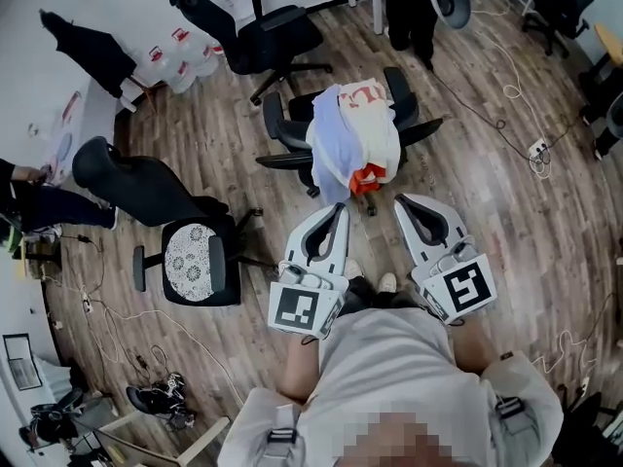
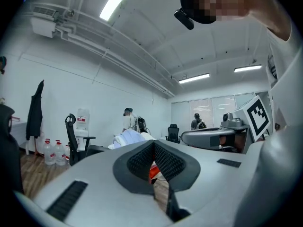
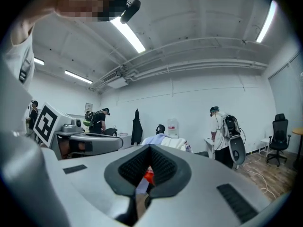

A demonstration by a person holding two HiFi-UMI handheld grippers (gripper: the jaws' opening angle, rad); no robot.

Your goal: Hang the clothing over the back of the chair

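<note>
Chairs (image 1: 136, 183) left of clothing (image 1: 352, 134), power strip (image 1: 537, 150) right, seemingly water jugs (image 1: 180, 61) beyond

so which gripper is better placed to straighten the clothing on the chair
Left, narrowly: the left gripper points just under the clothing hem; the right gripper sits off to the side. Both shut, empty.
</note>
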